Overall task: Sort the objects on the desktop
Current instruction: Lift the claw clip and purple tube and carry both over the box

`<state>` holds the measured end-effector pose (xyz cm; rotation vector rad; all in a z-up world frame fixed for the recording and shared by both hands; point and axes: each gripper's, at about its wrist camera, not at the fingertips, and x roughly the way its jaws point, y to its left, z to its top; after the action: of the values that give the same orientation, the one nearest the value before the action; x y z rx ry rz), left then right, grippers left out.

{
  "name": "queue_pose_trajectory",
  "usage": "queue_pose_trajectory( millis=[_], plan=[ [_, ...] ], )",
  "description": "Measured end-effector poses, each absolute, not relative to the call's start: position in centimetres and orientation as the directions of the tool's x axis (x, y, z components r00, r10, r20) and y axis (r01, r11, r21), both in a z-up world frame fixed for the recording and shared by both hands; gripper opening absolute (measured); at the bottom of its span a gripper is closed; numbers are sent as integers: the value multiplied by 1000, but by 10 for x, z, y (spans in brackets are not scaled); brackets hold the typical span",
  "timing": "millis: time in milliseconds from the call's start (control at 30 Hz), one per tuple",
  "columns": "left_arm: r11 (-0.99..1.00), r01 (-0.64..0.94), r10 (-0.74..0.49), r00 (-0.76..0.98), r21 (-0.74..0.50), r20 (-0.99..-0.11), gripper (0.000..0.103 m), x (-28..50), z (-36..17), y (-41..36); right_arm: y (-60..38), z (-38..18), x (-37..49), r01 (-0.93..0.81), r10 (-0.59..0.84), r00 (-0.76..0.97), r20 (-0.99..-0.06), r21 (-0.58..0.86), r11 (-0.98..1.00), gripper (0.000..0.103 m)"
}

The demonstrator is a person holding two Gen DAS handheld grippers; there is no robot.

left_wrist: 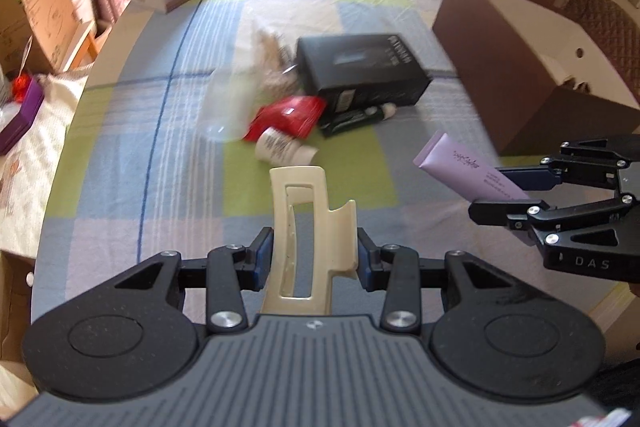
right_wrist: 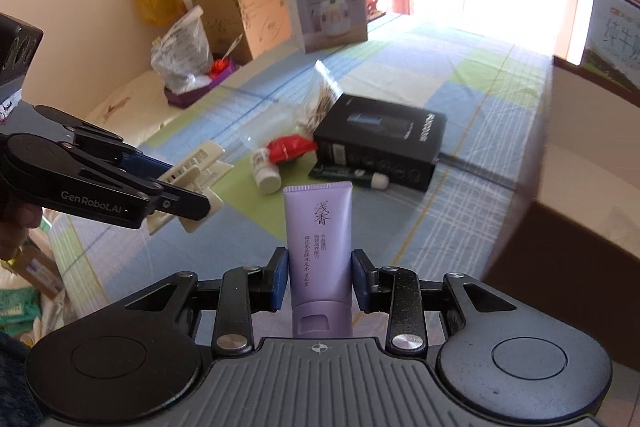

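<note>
Purple tube [right_wrist: 319, 251] label: right view only | cream clip [left_wrist: 308, 227] frame: left view

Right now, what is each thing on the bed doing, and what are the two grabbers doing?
Left gripper: shut on the hair clip.
Hair clip: held, lifted off the sheet.
Right gripper: shut on the purple tube.
Purple tube: held, cap towards the gripper.
Black box: lying flat, closed.
White bottle: lying on its side.
Red packet: lying on the sheet.
Green tube: lying against the black box.
</note>
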<state>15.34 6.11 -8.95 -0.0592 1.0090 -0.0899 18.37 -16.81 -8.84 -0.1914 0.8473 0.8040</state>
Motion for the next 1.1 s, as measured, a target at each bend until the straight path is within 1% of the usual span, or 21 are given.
queue_pose_trajectory(
  millis=[300,467,700,867,1000,1100],
  plan=[
    [978,177,-198,595,-114,-779,36,167,-47,10,-223,-52,180,-621,573,468,-673,211,755,31],
    [961,244,-255,605,-129,-754,36,175,-32,-20,-259,-34,178,-552,553,524,-648,236,800,31],
    [933,325,-329,599,-154,-730,36,195,-19,-63,-315,-13,192,-440,480,615,-626,233,867,31],
    [916,368,-366,595,-162,-716,36,215,-12,-98,-356,1,214,-366,406,678,-613,198,909,31],
    [913,372,-372,589,-168,-718,36,237,-11,-126,-385,5,238,-323,357,702,-617,171,931,31],
    [920,363,-351,590,-151,-727,36,257,-12,-146,-401,1,261,-298,331,699,-634,162,941,31]
  ],
)
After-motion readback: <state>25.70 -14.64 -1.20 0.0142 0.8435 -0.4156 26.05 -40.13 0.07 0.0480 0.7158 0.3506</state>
